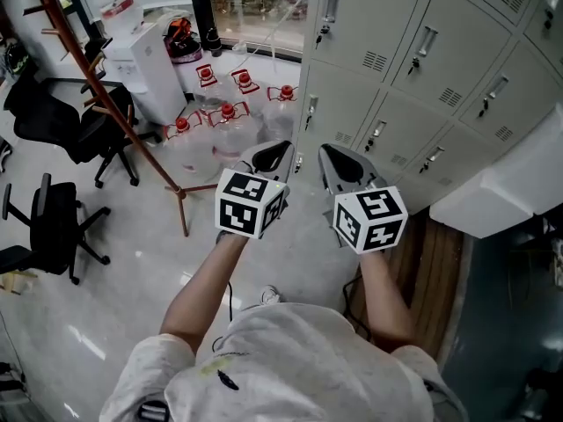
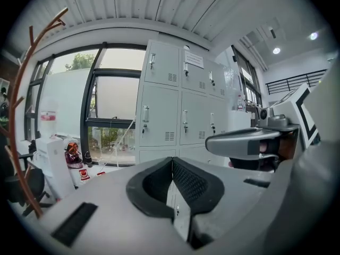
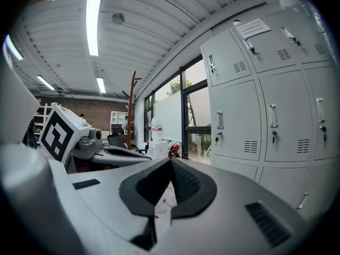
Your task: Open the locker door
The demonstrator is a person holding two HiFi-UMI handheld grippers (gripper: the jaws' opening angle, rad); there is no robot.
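1. L gripper (image 1: 269,155) (image 2: 171,161) is held out in front of the person. Its jaws are pressed together at the tips w/ nothing between them.
2. R gripper (image 1: 341,160) (image 3: 170,161) is held just beside it at approx. the same height. Its jaws are likewise closed tip to tip and it is empty.
3. The locker bank (image 1: 440,69) (image 2: 180,105) (image 3: 265,105) is seen ahead and to the R of both grippers and is touched by neither.
4. All locker doors (image 1: 365,25) in view are shut, w/ upright handles and keys in some locks. Which door is meant can't be told.
5. A paper notice (image 3: 255,27) is stuck on a top-row door.
6. Water jugs (image 1: 230,126) w/ red caps are stood on the floor by the window, L of the lockers.
7. A brown coat stand (image 1: 114,86) and black office chairs (image 1: 53,227) are seen further L.
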